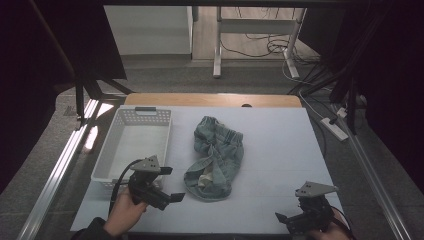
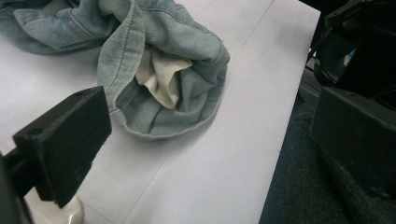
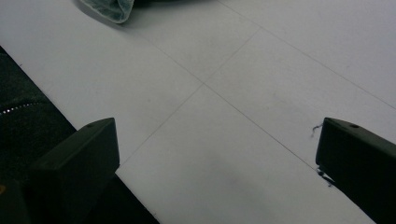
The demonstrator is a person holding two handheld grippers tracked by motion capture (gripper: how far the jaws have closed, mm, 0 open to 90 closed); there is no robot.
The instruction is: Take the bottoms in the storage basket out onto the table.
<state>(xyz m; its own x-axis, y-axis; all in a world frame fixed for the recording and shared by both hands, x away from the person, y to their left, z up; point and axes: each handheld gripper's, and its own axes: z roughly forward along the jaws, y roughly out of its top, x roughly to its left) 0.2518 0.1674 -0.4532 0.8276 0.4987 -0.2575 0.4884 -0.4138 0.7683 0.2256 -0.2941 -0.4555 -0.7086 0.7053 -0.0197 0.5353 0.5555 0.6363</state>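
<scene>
A crumpled light-blue denim garment [image 1: 216,157] lies in the middle of the white table cover [image 1: 280,150], its pale inner lining showing. In the left gripper view the denim garment [image 2: 163,65] is just ahead of the jaws. My left gripper [image 1: 172,184] is held just left of the garment's near end, open and empty, jaws pointing right. From its own camera the left gripper [image 2: 215,121] stands wide apart. My right gripper [image 1: 292,210] hovers at the table's near right corner, open with nothing in it. The right gripper [image 3: 217,149] faces bare cover, a denim edge [image 3: 109,9] far off.
A white perforated plastic basket [image 1: 132,150] stands at the left of the table, beside my left hand [image 1: 122,215]. Dark carpet [image 2: 308,186] lies past the near table edge. Metal frame rails [image 1: 55,175] run along both sides. A desk with cables [image 1: 260,47] stands beyond.
</scene>
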